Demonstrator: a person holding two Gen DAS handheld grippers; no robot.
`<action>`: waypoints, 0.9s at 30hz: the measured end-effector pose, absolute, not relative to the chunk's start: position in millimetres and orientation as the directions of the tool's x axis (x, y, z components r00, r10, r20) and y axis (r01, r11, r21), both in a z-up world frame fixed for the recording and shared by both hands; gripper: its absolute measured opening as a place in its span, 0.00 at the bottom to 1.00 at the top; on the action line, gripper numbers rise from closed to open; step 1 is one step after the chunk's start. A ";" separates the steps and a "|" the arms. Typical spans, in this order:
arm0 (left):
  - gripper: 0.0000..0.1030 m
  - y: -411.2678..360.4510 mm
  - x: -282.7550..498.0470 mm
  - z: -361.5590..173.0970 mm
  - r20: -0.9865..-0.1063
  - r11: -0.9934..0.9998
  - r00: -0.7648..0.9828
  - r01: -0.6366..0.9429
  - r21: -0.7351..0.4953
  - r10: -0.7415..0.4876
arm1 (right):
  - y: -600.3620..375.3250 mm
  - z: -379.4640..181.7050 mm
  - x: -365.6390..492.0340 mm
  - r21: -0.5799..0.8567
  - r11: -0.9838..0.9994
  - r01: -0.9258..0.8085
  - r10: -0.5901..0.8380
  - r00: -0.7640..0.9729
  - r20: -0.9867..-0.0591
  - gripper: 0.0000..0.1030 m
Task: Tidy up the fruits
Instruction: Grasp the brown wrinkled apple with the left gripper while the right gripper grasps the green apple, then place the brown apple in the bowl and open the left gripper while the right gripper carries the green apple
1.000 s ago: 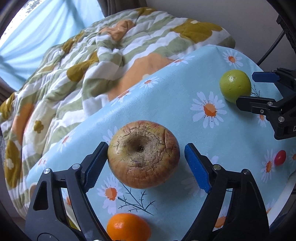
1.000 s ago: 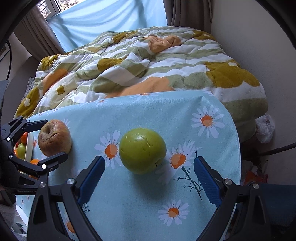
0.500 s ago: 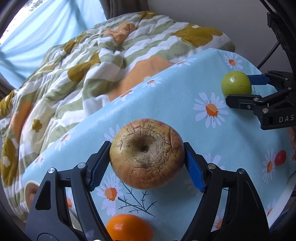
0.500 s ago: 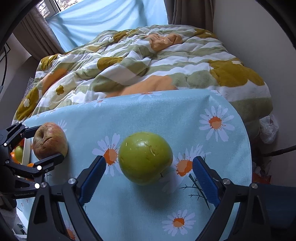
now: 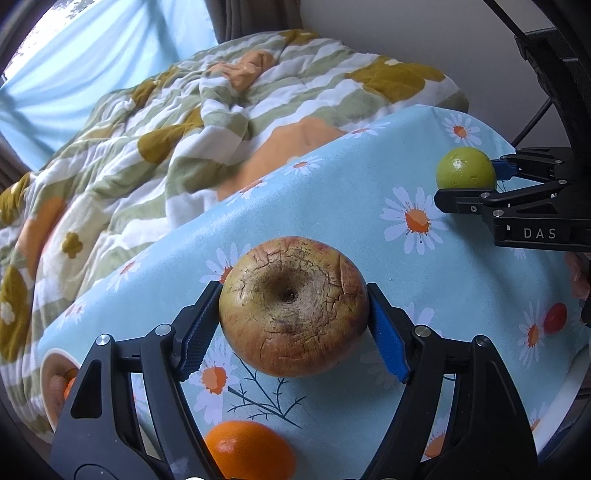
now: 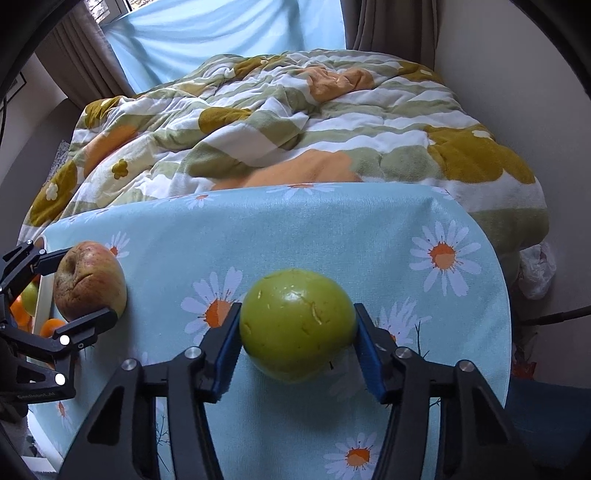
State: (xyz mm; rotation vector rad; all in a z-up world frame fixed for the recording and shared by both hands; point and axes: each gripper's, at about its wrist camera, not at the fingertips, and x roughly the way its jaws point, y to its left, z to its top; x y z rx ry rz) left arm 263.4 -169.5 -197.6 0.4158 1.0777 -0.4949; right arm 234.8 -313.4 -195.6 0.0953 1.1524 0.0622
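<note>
- Table [image 6: 332,221] covered in a light-blue daisy-print cloth; a bed right behind it with a rumpled quilt [image 6: 295,122] in green, white, orange and mustard.
- Blue curtain [image 6: 229,33] over the window at the far end, brown drapes either side, plain wall on the right.
- Left gripper [image 5: 295,321] clenched on the wrinkled apple [image 5: 293,306]; blue pads pressed against both sides of it, jaws fairly wide because the fruit is big. Apple sat near the table's left edge in the right wrist view [image 6: 90,280].
- Right gripper [image 6: 297,328] had just been closing; pads now touched both sides of the green apple [image 6: 297,325], gripping it mid-table. Same apple seen small at the far right in the left view [image 5: 465,168].
- An orange [image 5: 249,450] lay on the cloth just below the left gripper.
- Small red fruit [image 5: 554,317] near the right edge; type unclear.
- More oranges and a green fruit in a container [image 6: 38,299] past the left table edge, mostly hidden.
</note>
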 end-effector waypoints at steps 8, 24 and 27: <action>0.79 -173.2 252.1 -183.3 -0.891 0.825 0.409 0.560 0.075 -0.196 | -309.3 -184.0 222.7 0.130 0.991 -0.017 0.126 0.420 -0.899 0.51; 0.79 -147.5 194.3 -106.5 -0.805 0.873 0.543 0.483 0.066 -0.239 | -283.7 -108.5 172.7 0.115 0.989 -0.088 0.144 0.512 -0.847 0.51; 0.79 -136.2 178.7 -92.6 -0.787 0.891 0.573 0.449 0.065 -0.231 | -271.1 -93.6 163.4 0.118 0.985 -0.122 0.166 0.531 -0.831 0.51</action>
